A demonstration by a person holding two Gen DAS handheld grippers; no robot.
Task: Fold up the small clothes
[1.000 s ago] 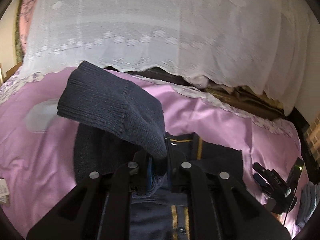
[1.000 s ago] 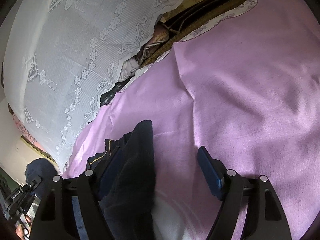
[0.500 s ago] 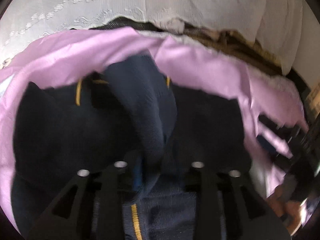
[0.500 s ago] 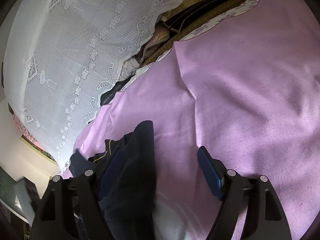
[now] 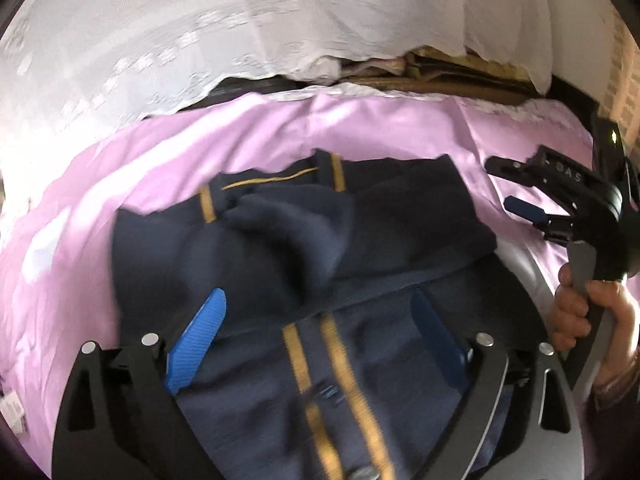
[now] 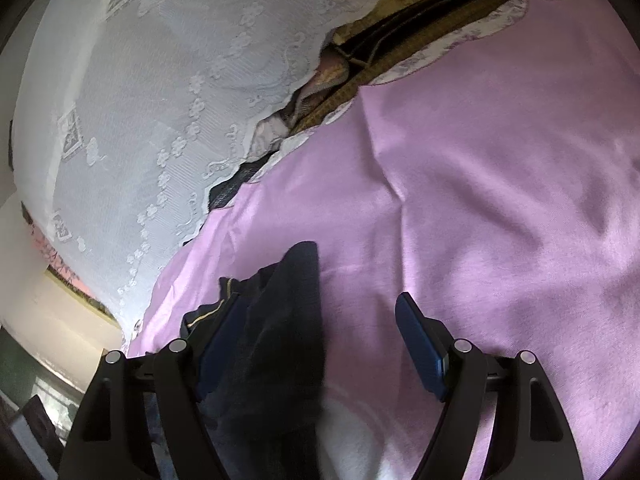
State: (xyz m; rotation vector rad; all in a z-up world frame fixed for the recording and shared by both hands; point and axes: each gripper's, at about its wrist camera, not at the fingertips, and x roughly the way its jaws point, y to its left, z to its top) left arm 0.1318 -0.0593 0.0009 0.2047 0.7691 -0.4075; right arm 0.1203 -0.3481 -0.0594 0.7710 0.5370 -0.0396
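Observation:
A small navy knit cardigan with mustard-yellow trim lies on the pink sheet. One sleeve is folded across its front. My left gripper is open and empty, hovering just above the garment's lower front. My right gripper is open; the cardigan's right edge lies between its blue pads, untouched as far as I can tell. The right gripper also shows in the left wrist view, held by a hand at the cardigan's right side.
A white lace cloth hangs along the far side of the bed, also in the right wrist view. Brown and striped fabrics lie under its edge. Open pink sheet stretches to the right of the cardigan.
My left gripper carried the sleeve over the cardigan's front, opened and let it go. The sleeve now lies folded on the body. The right gripper has stayed open and in place.

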